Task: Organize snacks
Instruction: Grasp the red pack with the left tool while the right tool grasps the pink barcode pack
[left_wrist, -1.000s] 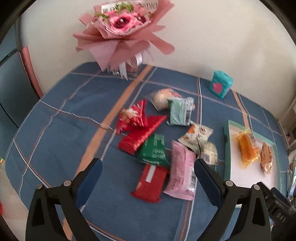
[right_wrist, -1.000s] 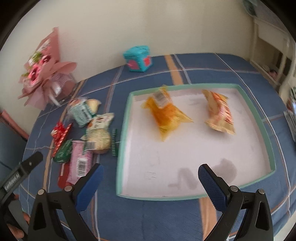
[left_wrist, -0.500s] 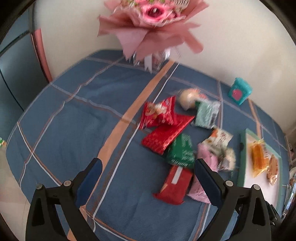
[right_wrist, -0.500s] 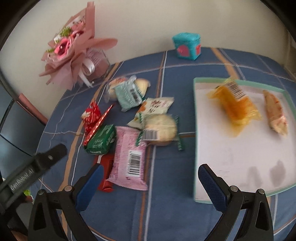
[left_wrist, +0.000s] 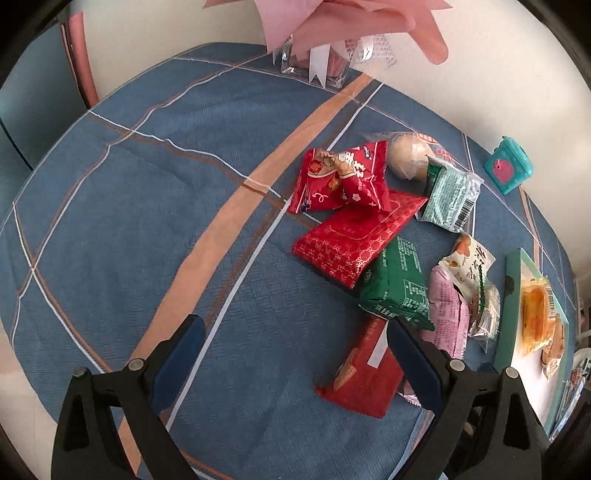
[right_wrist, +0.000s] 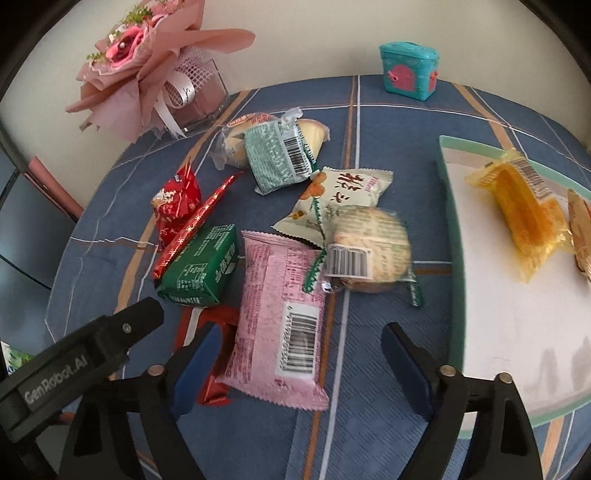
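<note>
A heap of snack packets lies on the blue checked cloth. My right gripper (right_wrist: 301, 336) hangs low over the pink packet (right_wrist: 280, 317), which lies between its fingers. The jaws are closing and the pads are still clear of the wrapper. Around it lie a green packet (right_wrist: 199, 269), a round cake in clear wrap (right_wrist: 369, 251) and a white packet (right_wrist: 343, 195). My left gripper (left_wrist: 293, 332) is open over bare cloth, with a red packet (left_wrist: 364, 373) just inside its right finger. A green-rimmed white tray (right_wrist: 452, 221) holds an orange pastry (right_wrist: 524, 214).
A pink bouquet in a glass vase (right_wrist: 147, 74) and a teal box (right_wrist: 408, 70) stand at the back by the wall. The left tool's black housing (right_wrist: 81, 358) sits close beside my right gripper. The table's rounded edge runs along the left.
Both grippers sank toward the pile. The right view swung left from the tray to the packets, its jaws narrowed, and the pink packet now lies between them.
</note>
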